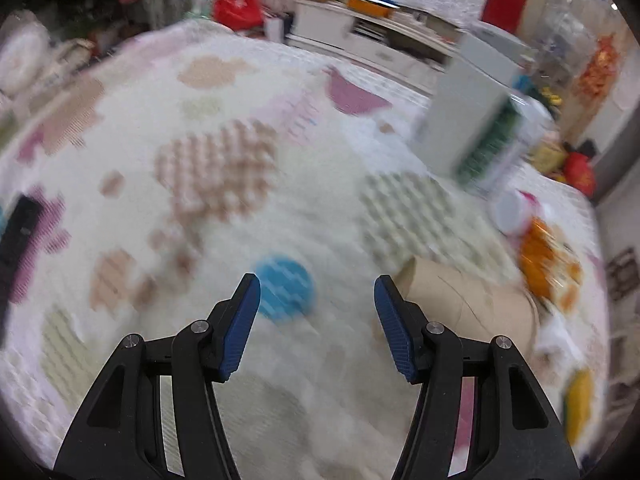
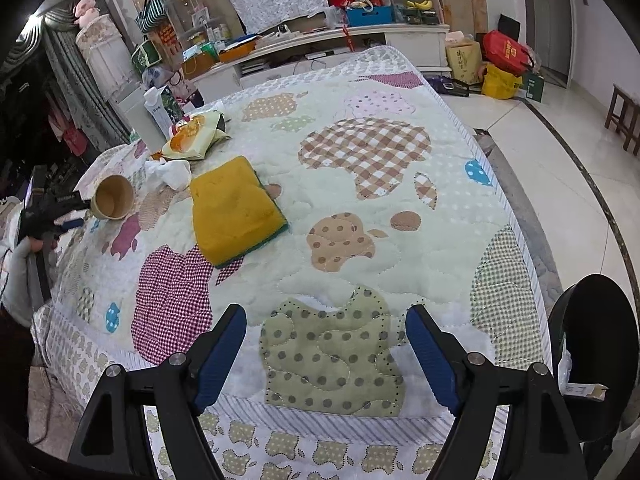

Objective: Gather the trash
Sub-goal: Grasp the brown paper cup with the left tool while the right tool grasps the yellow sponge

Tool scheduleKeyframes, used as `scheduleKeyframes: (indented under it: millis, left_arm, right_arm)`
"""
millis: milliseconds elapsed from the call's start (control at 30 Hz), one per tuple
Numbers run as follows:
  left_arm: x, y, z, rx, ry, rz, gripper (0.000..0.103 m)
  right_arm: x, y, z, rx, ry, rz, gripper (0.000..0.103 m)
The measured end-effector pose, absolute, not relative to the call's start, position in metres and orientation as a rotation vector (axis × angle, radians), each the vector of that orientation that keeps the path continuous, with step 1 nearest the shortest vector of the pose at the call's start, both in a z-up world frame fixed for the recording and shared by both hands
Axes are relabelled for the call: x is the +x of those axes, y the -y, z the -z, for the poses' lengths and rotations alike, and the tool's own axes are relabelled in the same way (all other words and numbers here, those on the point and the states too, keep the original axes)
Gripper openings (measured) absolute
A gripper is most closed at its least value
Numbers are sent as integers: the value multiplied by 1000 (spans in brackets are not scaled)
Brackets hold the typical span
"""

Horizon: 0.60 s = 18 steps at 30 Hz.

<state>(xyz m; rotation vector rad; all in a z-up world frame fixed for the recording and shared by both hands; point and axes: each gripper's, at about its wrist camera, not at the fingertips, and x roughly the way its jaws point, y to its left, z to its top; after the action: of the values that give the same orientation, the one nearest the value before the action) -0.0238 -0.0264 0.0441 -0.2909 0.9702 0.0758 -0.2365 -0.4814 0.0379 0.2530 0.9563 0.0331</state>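
Note:
A brown paper cup [image 1: 468, 300] lies on its side on the patchwork quilt [image 1: 240, 208], just right of my open, empty left gripper [image 1: 317, 286]. The cup also shows in the right wrist view [image 2: 113, 197], with the left gripper [image 2: 60, 210] beside it. A crumpled white tissue [image 2: 170, 172], an orange snack wrapper [image 2: 192, 136] and a white-green carton [image 2: 160, 110] lie beyond. My right gripper [image 2: 326, 330] is open and empty above the bed's near edge. A black trash bin [image 2: 596, 356] stands at the right.
A yellow sponge cloth [image 2: 234, 210] lies mid-bed. A white TV bench [image 2: 320, 46] with clutter stands behind the bed. Red and yellow bags [image 2: 506, 64] and a wooden stool [image 2: 624, 118] are on the tiled floor at the right.

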Motion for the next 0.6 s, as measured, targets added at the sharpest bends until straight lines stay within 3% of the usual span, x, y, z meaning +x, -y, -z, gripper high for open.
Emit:
scheduleKeyframes:
  millis: [300,500,600]
  left_arm:
    - [-85,103,-58,-213,-963,281,58]
    - [-85,112,-75,-214,-938,362,59]
    - [-84,113,-81,-245,-917,395,69]
  right_arm:
    - [-234,478,-37,263,-956,-44,80]
    - [-234,473,-39,264,-952,-60,80]
    - [-230,473,-37,269,-953,-63,81]
